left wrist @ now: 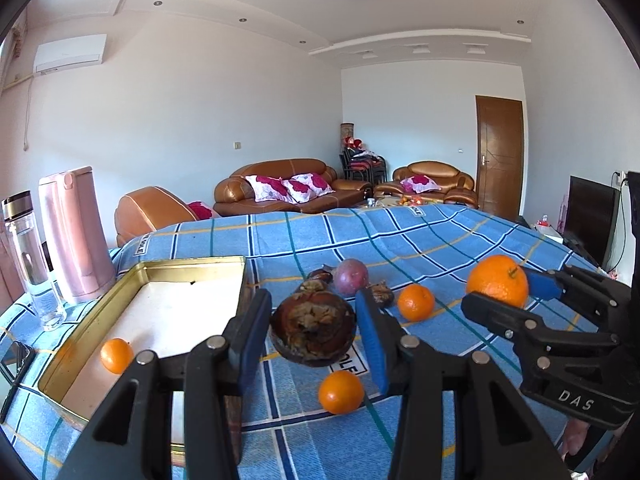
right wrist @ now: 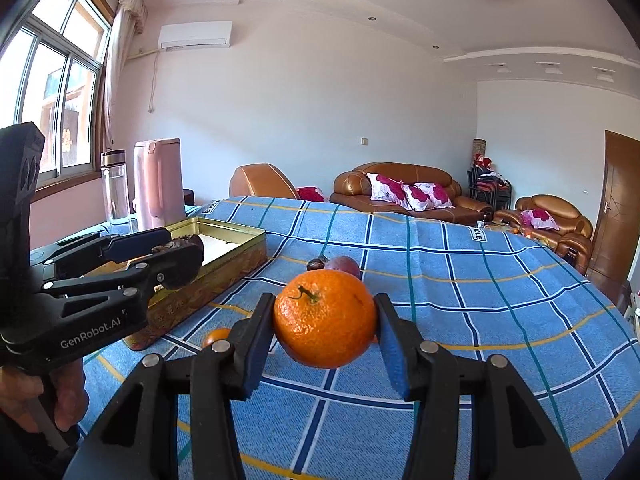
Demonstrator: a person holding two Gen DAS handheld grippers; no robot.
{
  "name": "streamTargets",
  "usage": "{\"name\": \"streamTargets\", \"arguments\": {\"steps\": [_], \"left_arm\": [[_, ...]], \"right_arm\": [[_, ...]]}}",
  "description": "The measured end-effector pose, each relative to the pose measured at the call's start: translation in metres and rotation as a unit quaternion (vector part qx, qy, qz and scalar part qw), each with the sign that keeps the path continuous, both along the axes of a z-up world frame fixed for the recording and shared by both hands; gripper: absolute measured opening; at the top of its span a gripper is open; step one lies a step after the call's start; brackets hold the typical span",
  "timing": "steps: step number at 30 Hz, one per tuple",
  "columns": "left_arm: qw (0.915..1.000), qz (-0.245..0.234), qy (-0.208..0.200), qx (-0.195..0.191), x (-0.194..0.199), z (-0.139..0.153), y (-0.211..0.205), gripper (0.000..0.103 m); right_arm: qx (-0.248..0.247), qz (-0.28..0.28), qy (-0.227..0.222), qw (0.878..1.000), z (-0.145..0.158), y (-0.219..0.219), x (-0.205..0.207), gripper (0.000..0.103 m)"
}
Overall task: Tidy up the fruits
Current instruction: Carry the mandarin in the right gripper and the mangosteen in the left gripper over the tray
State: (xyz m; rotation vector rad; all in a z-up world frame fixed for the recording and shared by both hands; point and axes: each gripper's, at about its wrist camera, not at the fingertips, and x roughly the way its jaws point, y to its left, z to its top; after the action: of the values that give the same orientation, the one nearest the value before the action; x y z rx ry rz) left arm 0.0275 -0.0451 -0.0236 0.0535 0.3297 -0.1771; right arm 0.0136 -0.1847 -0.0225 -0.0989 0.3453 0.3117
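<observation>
Above the blue-checked desk (right wrist: 460, 292), left gripper (left wrist: 314, 330) clamps a dark, shrivelled, probably soft fruit (left wrist: 313, 330) at its widest girth; right gripper (right wrist: 325, 320) likewise pinches a firm, light orange (right wrist: 325, 318), both lifted clear near the tin (left wrist: 100, 344).

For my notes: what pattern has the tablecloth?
The tablecloth is blue with dark blue, white and yellow check lines; right wrist view shows it best.

white letters "das" stand on the black body of the right gripper (left wrist: 500, 294), "genrobot.ai" runs along the side of the left gripper (right wrist: 176, 258), and small dark patches on the blue checked tablecloth (right wrist: 480, 300) carry partly readable letters ending "ole".
</observation>
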Motion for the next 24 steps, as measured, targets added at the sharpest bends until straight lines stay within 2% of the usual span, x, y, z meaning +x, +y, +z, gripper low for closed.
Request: {"name": "streamTargets", "arguments": {"steps": [24], "left_arm": [[0.9951,0.097,0.012,-0.018,0.011,0.007,0.075,0.045]], "right_arm": [[-0.021,0.086,-0.007,0.996,0.031,0.087,0.028,0.051]]}}
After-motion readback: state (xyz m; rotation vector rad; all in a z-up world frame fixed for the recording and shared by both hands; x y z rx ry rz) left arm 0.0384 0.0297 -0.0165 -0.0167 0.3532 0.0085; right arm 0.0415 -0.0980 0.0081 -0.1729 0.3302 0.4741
